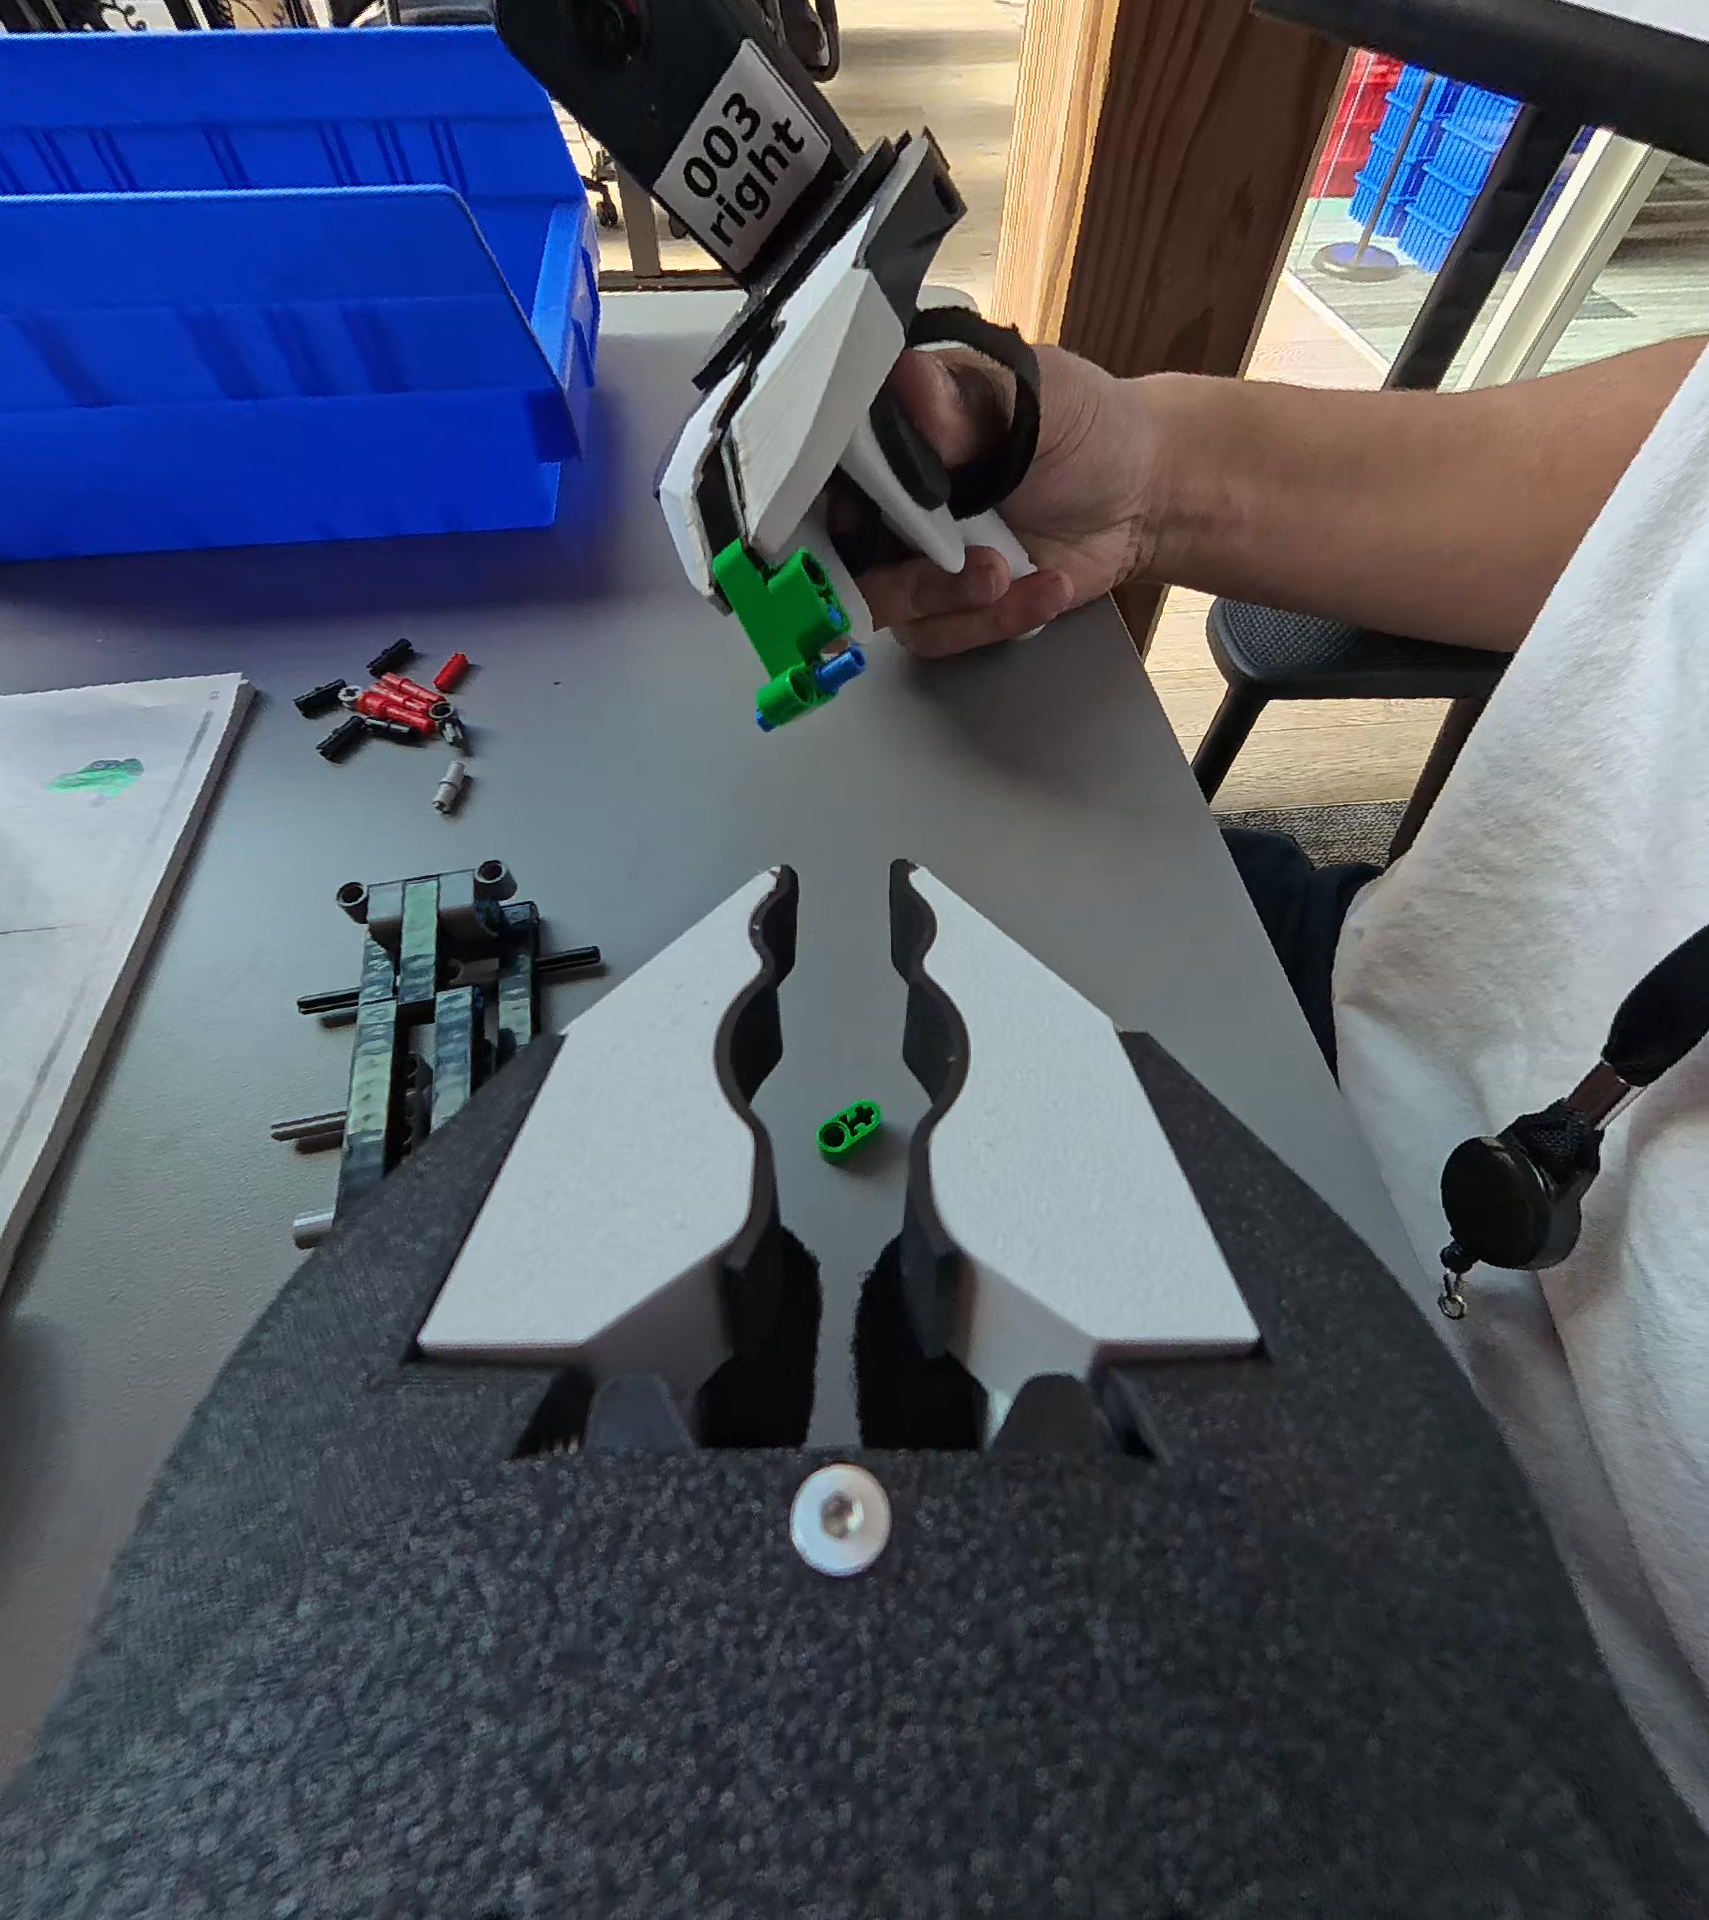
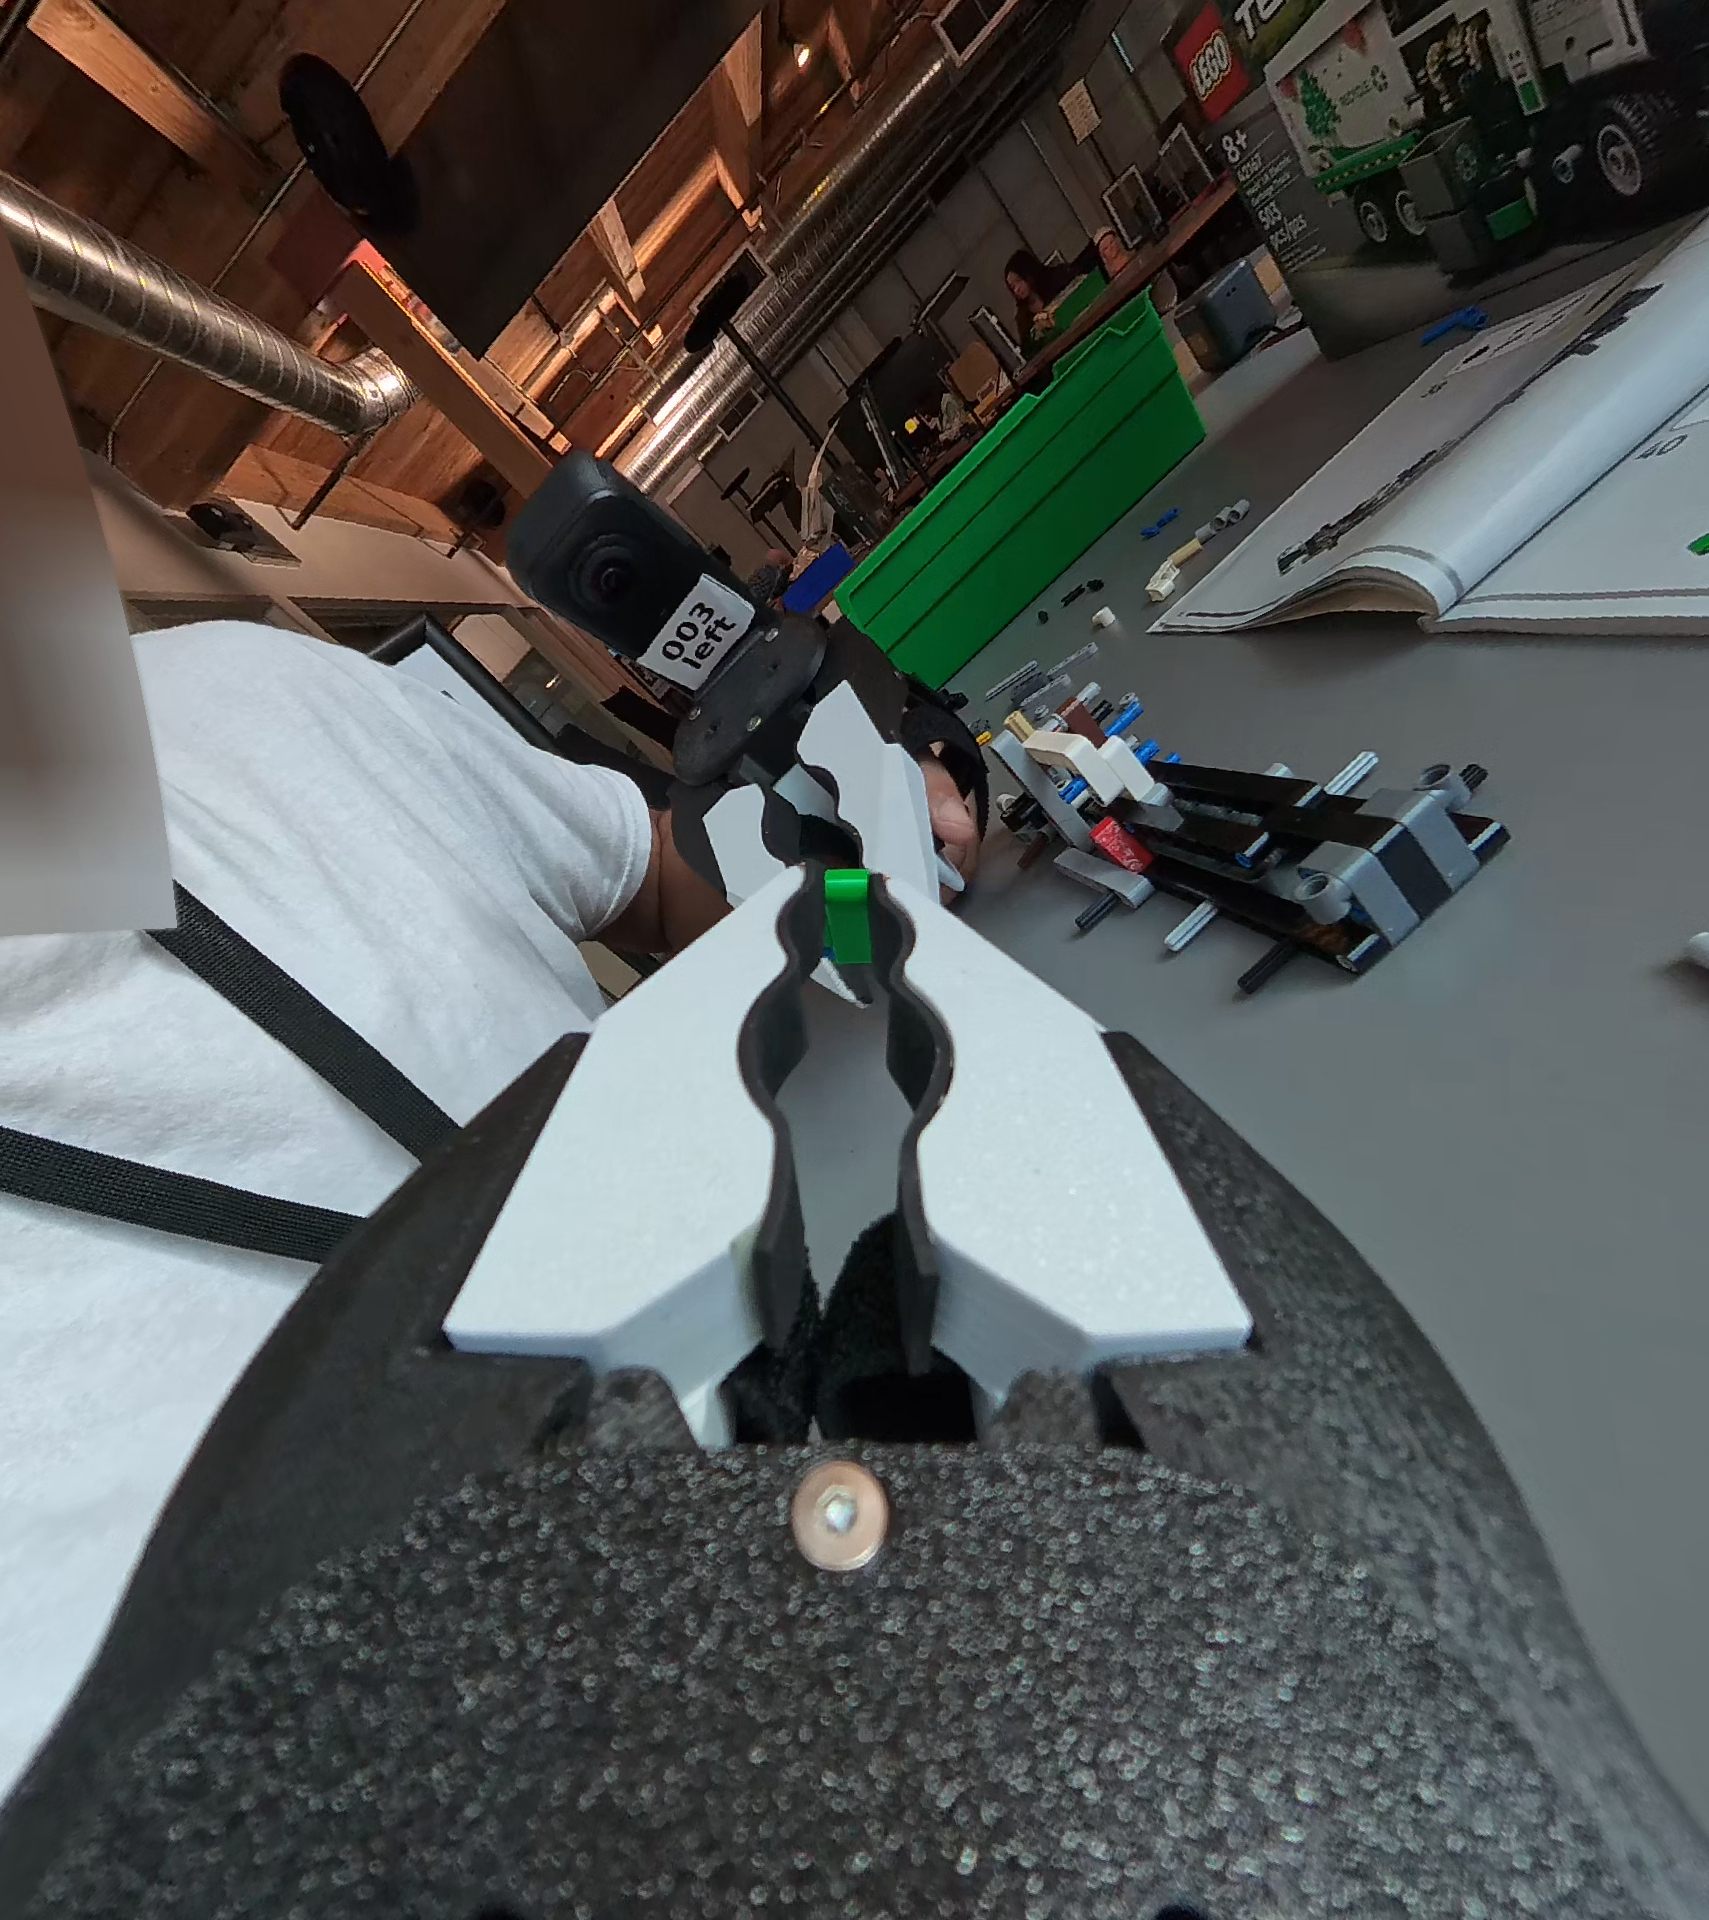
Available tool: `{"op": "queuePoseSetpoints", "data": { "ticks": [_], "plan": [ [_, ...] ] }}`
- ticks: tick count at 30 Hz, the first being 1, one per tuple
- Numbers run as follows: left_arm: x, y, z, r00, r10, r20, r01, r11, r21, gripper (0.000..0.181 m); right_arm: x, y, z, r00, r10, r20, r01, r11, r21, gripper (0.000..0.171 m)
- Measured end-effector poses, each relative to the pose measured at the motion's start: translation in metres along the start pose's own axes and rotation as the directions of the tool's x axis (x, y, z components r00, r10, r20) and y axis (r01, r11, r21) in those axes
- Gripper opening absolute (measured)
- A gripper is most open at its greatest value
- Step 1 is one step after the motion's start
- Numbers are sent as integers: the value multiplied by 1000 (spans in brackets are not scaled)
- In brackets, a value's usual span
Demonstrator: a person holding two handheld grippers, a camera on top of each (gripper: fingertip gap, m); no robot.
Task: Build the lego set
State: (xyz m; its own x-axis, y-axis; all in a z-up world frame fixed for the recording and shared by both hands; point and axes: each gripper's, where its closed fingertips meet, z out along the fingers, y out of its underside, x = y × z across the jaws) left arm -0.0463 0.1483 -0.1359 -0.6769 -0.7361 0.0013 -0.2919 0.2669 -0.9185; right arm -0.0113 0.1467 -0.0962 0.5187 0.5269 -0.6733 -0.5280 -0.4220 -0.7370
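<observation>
Flanking the small green connector (image 1: 848, 1129), dark chassis (image 1: 434, 1023) and instruction booklet (image 1: 19, 935) lie left.

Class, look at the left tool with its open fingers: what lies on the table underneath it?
Between the open fingers of the left tool, one small green piece lies on the grey table. Whatever sits beneath the tool's black body is covered.

Bare grey desk (image 1: 933, 790) ahead of left tool (image 1: 842, 883): passable. Left side blocked: dark grey brick chassis (image 1: 434, 1029), scattered red and black pins (image 1: 393, 701), blue plastic bin (image 1: 226, 312).
</observation>
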Motion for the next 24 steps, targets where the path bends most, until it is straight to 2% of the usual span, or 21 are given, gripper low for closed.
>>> {"op": "queuePoseSetpoints", "data": {
  "ticks": [24],
  "plan": [
    [8, 5, 5, 999, 46, 9, -46, 998, -35, 16, 0, 2, 1, 1000, -19, -17, 19, 1000, -12, 6]
  ]
}}
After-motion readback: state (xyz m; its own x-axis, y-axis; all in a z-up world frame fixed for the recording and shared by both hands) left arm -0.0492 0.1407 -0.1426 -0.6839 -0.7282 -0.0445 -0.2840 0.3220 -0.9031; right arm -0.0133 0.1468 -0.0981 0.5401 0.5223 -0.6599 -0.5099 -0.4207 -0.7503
